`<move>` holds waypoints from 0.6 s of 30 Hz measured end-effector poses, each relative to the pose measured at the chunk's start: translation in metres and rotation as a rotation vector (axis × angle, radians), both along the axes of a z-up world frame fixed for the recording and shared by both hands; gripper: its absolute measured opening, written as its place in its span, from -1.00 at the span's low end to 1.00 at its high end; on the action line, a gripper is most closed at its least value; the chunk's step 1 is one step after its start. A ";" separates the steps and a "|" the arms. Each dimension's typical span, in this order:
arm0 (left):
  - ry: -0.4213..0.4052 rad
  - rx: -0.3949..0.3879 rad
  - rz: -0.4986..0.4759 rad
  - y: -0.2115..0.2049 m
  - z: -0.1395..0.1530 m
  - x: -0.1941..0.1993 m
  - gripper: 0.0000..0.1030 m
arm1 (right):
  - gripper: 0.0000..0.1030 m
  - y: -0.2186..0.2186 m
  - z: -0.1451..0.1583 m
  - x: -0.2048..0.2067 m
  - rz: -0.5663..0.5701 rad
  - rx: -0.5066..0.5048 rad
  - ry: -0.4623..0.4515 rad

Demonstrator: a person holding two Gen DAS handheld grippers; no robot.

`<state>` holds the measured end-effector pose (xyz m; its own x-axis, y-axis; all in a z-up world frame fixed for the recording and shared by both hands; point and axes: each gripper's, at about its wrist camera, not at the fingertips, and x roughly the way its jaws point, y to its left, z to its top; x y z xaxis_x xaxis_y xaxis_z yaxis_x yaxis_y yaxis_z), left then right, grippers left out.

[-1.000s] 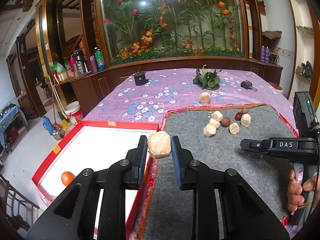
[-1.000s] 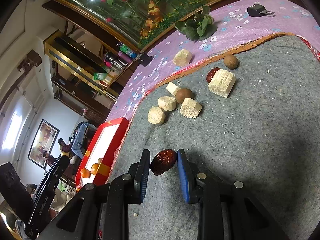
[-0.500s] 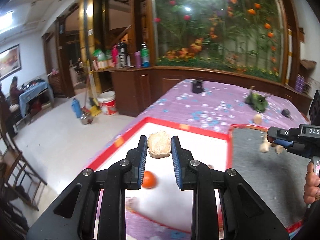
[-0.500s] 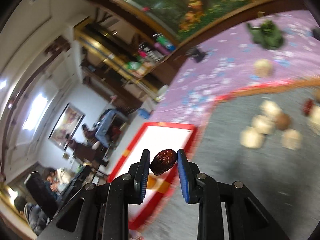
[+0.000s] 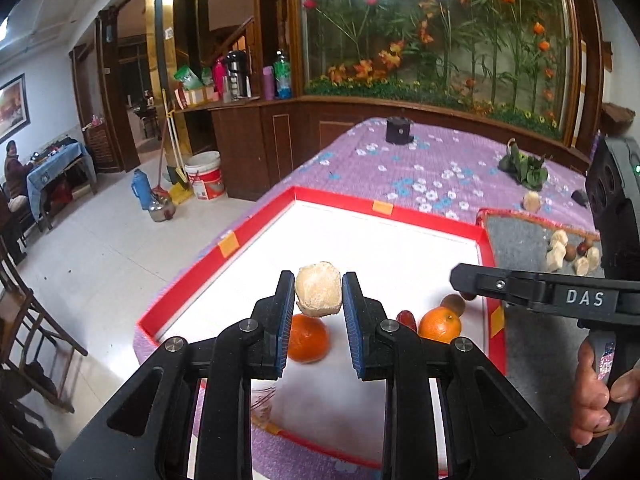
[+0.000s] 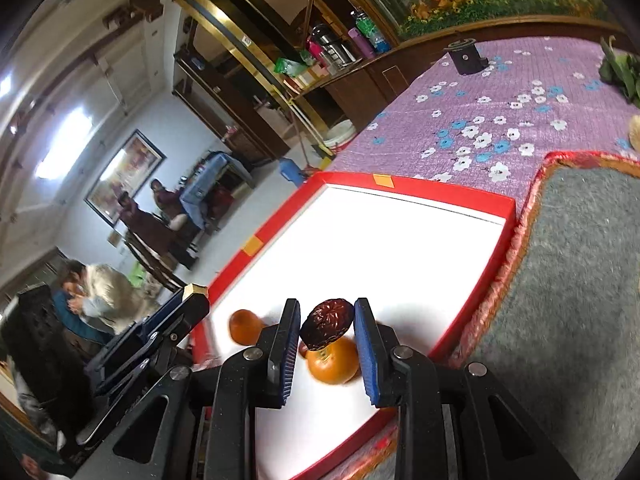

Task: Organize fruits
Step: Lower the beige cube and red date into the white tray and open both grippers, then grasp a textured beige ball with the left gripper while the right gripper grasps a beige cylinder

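Fruit sits clamped in both tools above the red-rimmed tray (image 5: 384, 205). The left gripper (image 5: 319, 302) has its blue pads pressed on a pale beige chunk (image 5: 318, 294), rough and crumbly on its surface, rounded on top and blunter below. The right gripper (image 6: 327, 330) is closed to a narrow gap on a dark red date (image 6: 327, 323), wrinkled and glossy (its skin catches small highlights).

Inside the tray's white floor lie two oranges: one orange (image 5: 308, 338) is partly covered by the beige chunk and the left pad, and a second orange (image 5: 439, 325) rests near the tray's right wall with a brownish round fruit (image 5: 453, 305) and another red date (image 5: 406, 319) beside it, the latter half hidden behind the gripper finger. From the right wrist view, the orange directly under the held date is blurred. Further pieces on the grey mat (image 5: 516, 240) are cut off by the right tool's body, so their number is unclear.

The held date's long axis runs tilted, from lower left to upper right between the pads. The beige chunk stands roughly upright, slightly taller than wide.
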<state>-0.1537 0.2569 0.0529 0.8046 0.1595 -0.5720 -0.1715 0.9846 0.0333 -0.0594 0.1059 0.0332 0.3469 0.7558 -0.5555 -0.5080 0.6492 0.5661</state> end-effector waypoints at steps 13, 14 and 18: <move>0.085 0.029 0.009 0.002 -0.018 0.020 -0.39 | -0.23 0.027 -0.010 0.015 0.009 -0.158 -0.061; 0.081 0.029 0.014 0.002 -0.018 0.021 -0.18 | -0.20 0.025 -0.009 0.014 0.008 -0.146 -0.059; 0.044 0.045 0.035 0.001 -0.009 0.013 0.12 | -0.18 0.011 0.001 0.011 -0.011 -0.098 -0.079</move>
<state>-0.1404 0.2583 0.0437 0.7720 0.2135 -0.5987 -0.2032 0.9754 0.0858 -0.0487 0.1165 0.0338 0.4003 0.6954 -0.5969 -0.5413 0.7050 0.4583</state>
